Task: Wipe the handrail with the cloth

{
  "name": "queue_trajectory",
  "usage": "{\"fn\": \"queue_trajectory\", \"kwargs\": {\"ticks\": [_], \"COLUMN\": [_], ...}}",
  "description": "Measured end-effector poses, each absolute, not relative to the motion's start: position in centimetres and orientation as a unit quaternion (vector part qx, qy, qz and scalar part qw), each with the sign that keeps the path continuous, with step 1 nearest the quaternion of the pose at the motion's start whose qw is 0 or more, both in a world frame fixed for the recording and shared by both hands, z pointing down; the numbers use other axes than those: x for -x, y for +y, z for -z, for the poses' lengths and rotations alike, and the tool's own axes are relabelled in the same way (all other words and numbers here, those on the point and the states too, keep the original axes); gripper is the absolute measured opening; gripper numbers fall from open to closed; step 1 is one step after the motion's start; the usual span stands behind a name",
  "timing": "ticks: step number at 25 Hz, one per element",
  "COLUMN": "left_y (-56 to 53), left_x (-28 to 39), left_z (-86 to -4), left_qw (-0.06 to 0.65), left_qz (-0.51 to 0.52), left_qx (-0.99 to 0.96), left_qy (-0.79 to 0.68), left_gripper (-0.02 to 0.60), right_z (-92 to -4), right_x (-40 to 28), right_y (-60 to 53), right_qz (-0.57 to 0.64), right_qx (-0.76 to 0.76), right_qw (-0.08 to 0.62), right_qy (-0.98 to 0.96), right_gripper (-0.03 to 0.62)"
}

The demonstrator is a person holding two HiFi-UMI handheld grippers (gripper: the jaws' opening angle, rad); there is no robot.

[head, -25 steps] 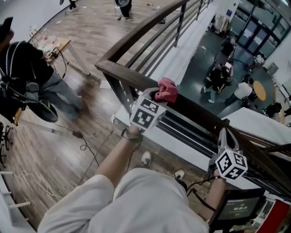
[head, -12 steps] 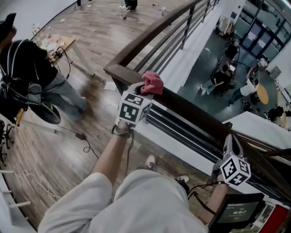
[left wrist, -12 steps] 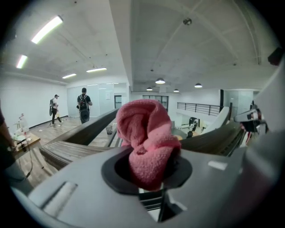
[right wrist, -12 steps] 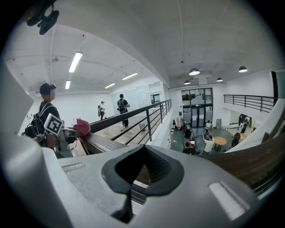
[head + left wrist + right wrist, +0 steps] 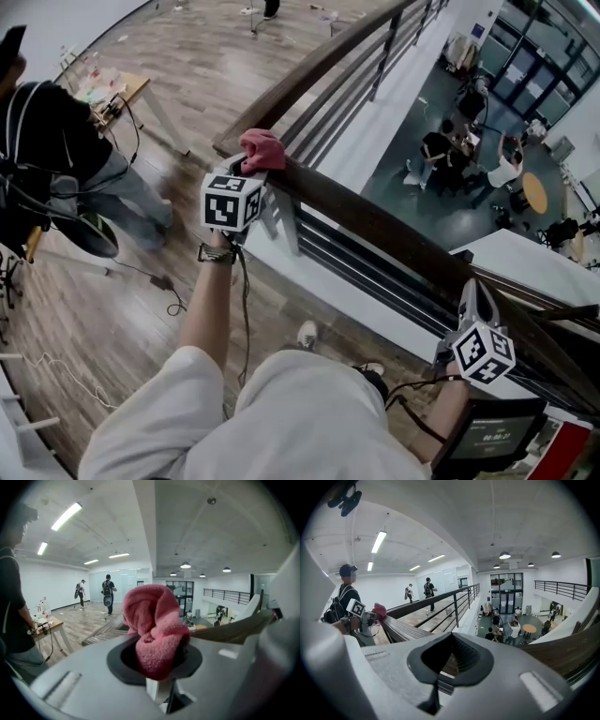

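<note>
A pink cloth [image 5: 262, 150] is bunched on top of the dark wooden handrail [image 5: 394, 232], at the corner where the rail bends away. My left gripper [image 5: 251, 176] is shut on the cloth and presses it to the rail. In the left gripper view the cloth [image 5: 154, 620] fills the space between the jaws of the left gripper [image 5: 157, 663]. My right gripper [image 5: 474, 302] sits far down the rail at the lower right, shut with nothing in it. The right gripper view looks past the right gripper [image 5: 450, 663] along the handrail [image 5: 401, 627] to the distant cloth [image 5: 380, 611].
A person in black [image 5: 56, 141] with a backpack stands at the left beside a small table [image 5: 117, 94]. Cables lie on the wooden floor [image 5: 103, 309]. Beyond the rail is a drop to a lower hall with people [image 5: 469, 150]. A screen [image 5: 492, 436] hangs at the bottom right.
My left gripper has slid the cloth leftward along the handrail, from mid-rail to the corner. The right gripper has stayed almost still.
</note>
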State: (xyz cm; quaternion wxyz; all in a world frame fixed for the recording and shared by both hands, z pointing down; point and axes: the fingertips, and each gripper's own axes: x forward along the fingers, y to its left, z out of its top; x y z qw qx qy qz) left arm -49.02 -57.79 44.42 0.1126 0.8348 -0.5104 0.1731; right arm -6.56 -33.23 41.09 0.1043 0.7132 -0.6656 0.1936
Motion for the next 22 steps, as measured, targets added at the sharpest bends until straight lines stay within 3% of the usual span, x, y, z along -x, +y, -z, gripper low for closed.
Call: {"fn": "queue_trajectory", "kwargs": {"ticks": [12, 22], "left_y": [-60.0, -57.9], "left_x": [57.8, 63.2], "left_z": [-44.6, -52.4], "left_qw": [0.122, 0.164], "left_qz": [-0.16, -0.206], "left_qx": [-0.782, -0.732], "left_qy": [-0.591, -0.629], "left_gripper": [0.086, 0.086], "right_z": [-41.0, -41.7], "right_x": [7.2, 7.4], "right_y": [-33.9, -33.3], "right_qz": [-0.199, -0.206], "right_qx": [-0.704, -0.699], "right_qw": [0.123, 0.139], "right_qy": [-0.671, -0.671], "right_gripper": [0.002, 0.002]}}
